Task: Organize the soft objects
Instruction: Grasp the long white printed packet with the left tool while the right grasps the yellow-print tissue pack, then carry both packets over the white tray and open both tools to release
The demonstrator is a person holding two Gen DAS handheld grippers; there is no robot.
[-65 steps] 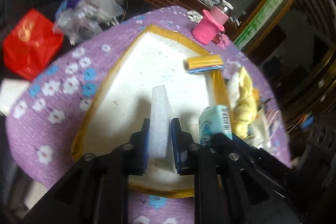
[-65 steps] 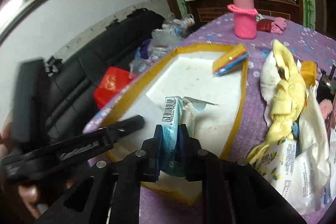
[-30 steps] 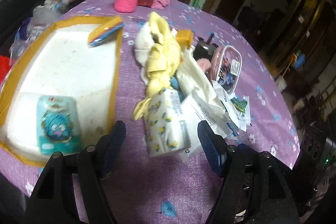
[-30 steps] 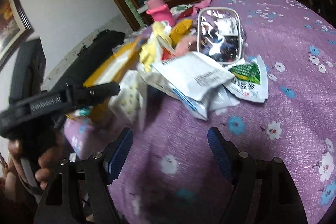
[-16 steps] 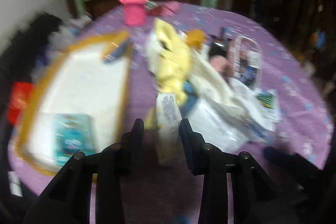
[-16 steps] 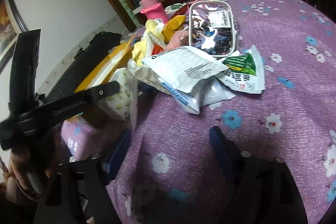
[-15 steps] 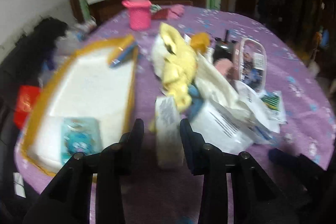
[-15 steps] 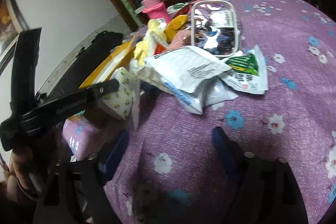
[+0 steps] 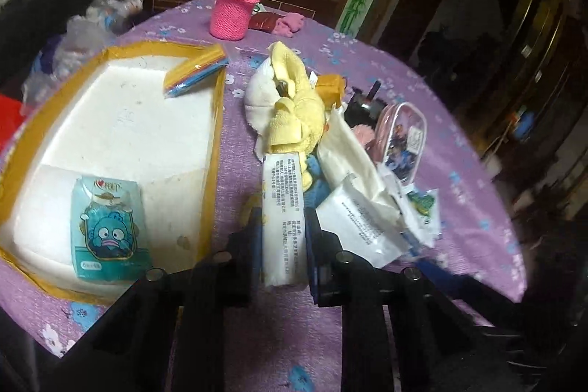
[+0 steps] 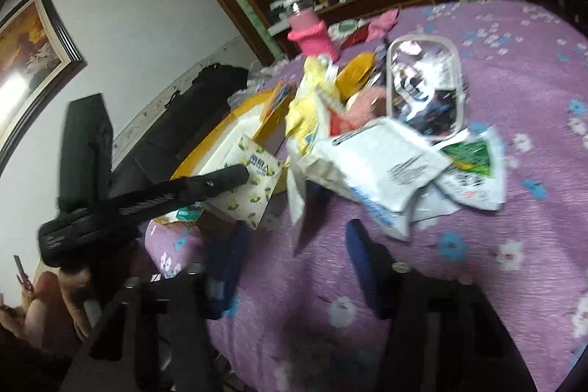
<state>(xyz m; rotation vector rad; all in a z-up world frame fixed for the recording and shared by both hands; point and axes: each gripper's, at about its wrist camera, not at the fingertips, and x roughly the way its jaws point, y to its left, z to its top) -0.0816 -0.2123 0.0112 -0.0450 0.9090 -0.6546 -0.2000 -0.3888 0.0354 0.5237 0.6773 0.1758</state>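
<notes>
Left hand-held gripper (image 9: 283,230) has its jaws closing on the lemon-print tissue pack (image 9: 282,212), which stands on its edge between the pads, its long axis running straight ahead along the fingers and away toward the pile. Both pads look pressed to its flat sides, so I read it as pinched. Measured from the foam tray (image 9: 121,131), the pack sits just off the tray's right rim, on the purple counter (image 9: 257,337), while the blue cartoon tissue pack (image 9: 108,226) already lies flat inside the tray at its near end. So the coming move turns on a short carry sideways across that yellow-taped rim, and the left hand is clearly the nearer one.

Right hand-held gripper (image 10: 294,263) hangs further from the tray, over bare counter on the near side of the heap of white packets (image 10: 378,171); its jaws are closing with nothing between them. That view is blurred, so I cannot be sure which packet it faces; the nearest white one seems likeliest.
</notes>
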